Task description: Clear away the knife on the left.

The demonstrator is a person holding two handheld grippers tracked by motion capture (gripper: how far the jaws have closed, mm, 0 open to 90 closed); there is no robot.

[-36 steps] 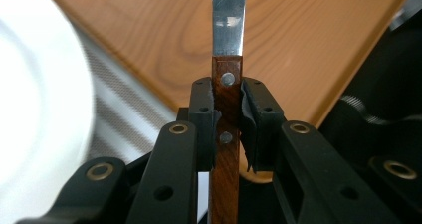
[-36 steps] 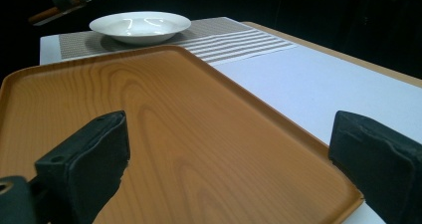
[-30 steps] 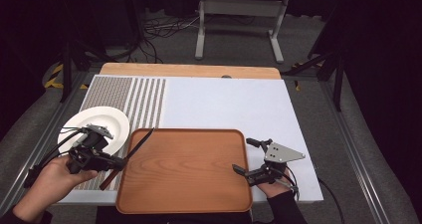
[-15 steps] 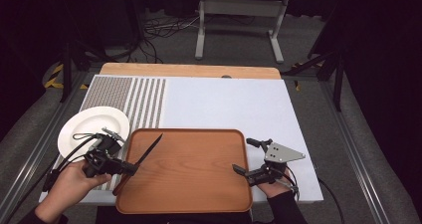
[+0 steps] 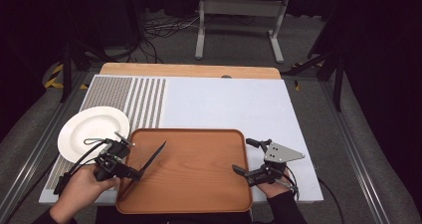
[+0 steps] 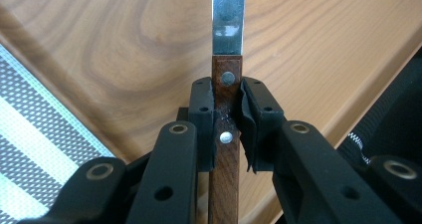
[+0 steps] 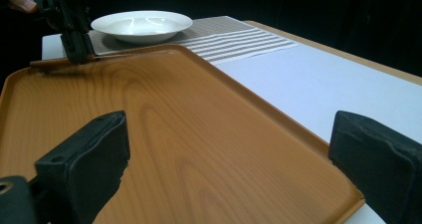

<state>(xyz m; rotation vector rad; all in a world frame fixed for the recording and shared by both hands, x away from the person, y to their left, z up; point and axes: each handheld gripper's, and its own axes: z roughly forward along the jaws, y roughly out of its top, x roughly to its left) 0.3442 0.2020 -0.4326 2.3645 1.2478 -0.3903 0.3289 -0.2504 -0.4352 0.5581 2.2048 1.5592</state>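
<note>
Wooden-handled and riveted, the knife (image 6: 226, 109) sat pinched between the pads of our left claw (image 5: 130, 173), which gripped it at the handle just below the steel blade; in the high view the blade (image 5: 153, 157) slanted up and to the right over the left part of the brown tray (image 5: 199, 204), its handle end low near the tray's left rim. From the right claw's view the knife looked close to the tray floor, though we could not tell whether it touched. We judged the step in hand to be the setting down of the knife on the tray; the next move called for lowering it until it lay flat on the wood, then spreading the left claw and drawing it back without dragging the handle along. Our right claw (image 5: 249, 173) stood spread at the tray's right edge, with the rim between its two pads but neither pad pressing on it; the white plate (image 5: 82, 129) rested on the tabletop (image 5: 224, 104) to the left of the tray. Compared with a second before, the left hand had sunk and shifted towards us, away from the plate, carrying the knife further over the tray; the right hand had kept its place.
</note>
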